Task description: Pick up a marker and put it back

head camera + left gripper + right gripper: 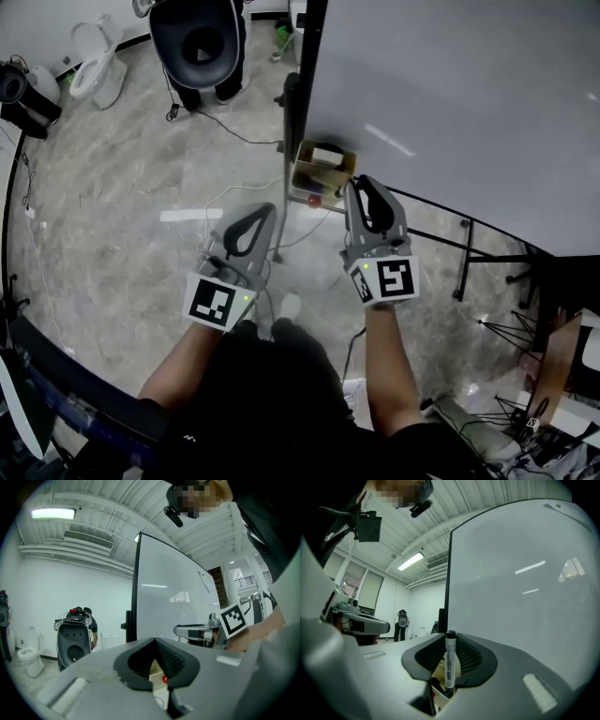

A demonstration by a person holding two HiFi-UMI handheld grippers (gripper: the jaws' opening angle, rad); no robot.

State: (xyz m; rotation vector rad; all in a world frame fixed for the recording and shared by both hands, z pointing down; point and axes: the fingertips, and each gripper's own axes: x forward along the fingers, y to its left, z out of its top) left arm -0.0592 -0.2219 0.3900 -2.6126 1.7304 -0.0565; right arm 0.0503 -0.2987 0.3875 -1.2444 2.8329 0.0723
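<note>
A white marker (pixel 450 665) with a black cap stands upright between the jaws of my right gripper (pixel 451 641), which is shut on it. In the head view the right gripper (pixel 360 185) points at a small holder box (pixel 323 171) fixed to the whiteboard (pixel 450 103) frame, its tips just right of the box. The box holds a white block and something red (pixel 314 199). My left gripper (pixel 268 210) hovers left of and below the box, its jaws shut with nothing between them. Past its tips the left gripper view shows the red item (pixel 164 679).
The whiteboard's black post (pixel 305 84) and stand legs (pixel 459 244) run across the floor. A dark machine (pixel 199 37) stands at the back, with a white toilet-like object (pixel 94 66) at the far left. Cables (pixel 225 131) lie on the marble floor. Tripod legs (pixel 516 328) stand at the right.
</note>
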